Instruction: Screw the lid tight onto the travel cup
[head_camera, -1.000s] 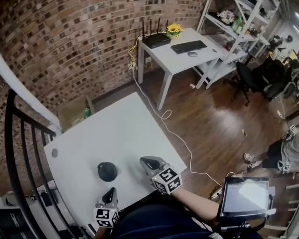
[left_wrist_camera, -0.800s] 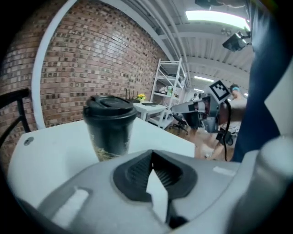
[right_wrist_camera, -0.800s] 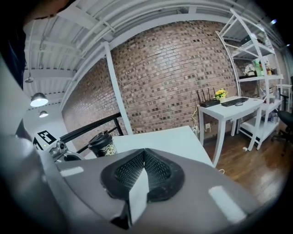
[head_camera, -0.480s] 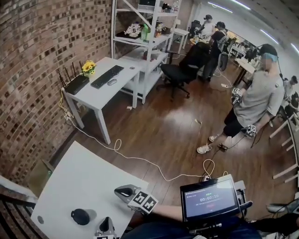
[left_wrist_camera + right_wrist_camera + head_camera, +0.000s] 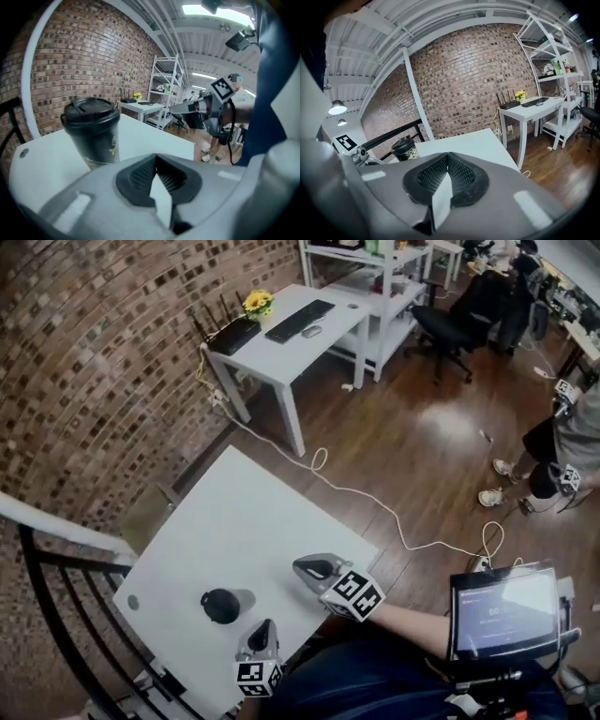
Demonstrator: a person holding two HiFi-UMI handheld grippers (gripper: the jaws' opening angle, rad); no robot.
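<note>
A dark travel cup (image 5: 223, 605) with its black lid on stands upright on the white table (image 5: 234, 531), near the front left. In the left gripper view the travel cup (image 5: 92, 131) is close ahead, left of the jaws. My left gripper (image 5: 262, 634) sits just right of the cup at the table's front edge, shut and empty. My right gripper (image 5: 314, 569) hovers over the table further right, shut, holding nothing. The right gripper view shows the travel cup (image 5: 405, 149) far off to the left.
A black railing (image 5: 56, 615) runs left of the table. A white desk (image 5: 291, 334) with keyboard, router and flowers stands by the brick wall. A cable (image 5: 375, 502) trails over the wood floor. A person (image 5: 562, 446) stands at right; a screen (image 5: 502, 610) sits beside me.
The head view has swung about, first up toward the room, then back down to the table. The cup and both grippers keep about the same places on the table.
</note>
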